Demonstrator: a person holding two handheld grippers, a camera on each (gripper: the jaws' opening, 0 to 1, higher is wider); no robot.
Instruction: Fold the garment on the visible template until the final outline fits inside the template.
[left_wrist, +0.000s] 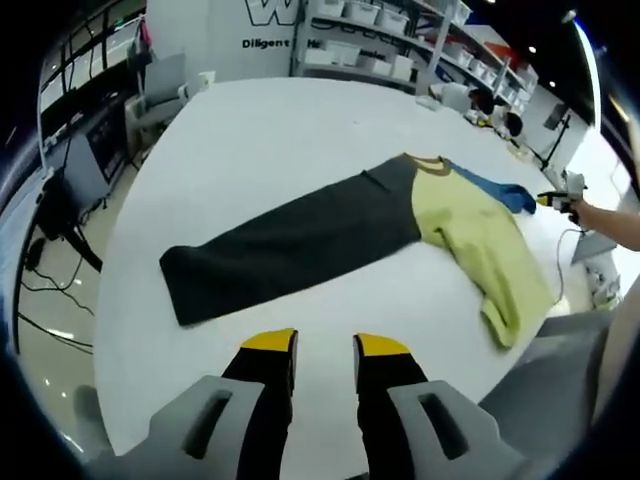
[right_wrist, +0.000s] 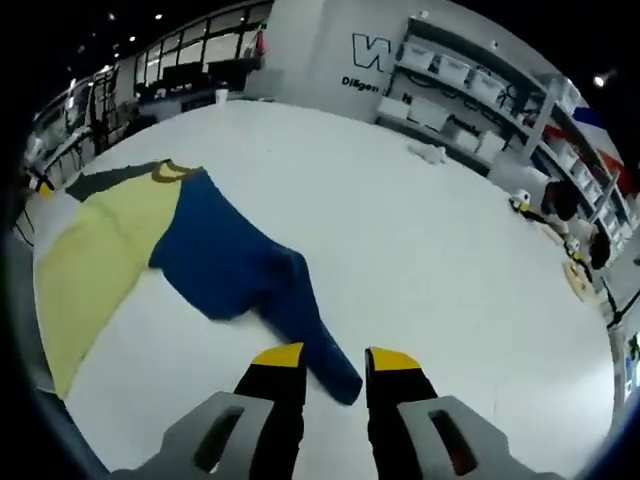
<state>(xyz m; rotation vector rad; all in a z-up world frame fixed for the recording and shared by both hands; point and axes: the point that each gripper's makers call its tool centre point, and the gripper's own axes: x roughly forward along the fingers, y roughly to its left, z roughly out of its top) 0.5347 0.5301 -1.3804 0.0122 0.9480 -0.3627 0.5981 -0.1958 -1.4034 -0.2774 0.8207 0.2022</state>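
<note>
Two grippers, the left gripper (left_wrist: 325, 350) and right gripper (right_wrist: 335, 360), hovered with jaws parted and empty while we judged the garment (left_wrist: 470, 235), spread beside the dark template (left_wrist: 290, 245), soft, light, best pinched at its blue sleeve (right_wrist: 310, 320) cuff.

Garment (left_wrist: 470, 235): yellow body, blue sleeve (right_wrist: 250, 275), lying flat partly over dark template (left_wrist: 290, 245) mid-table (left_wrist: 300, 120).
</note>
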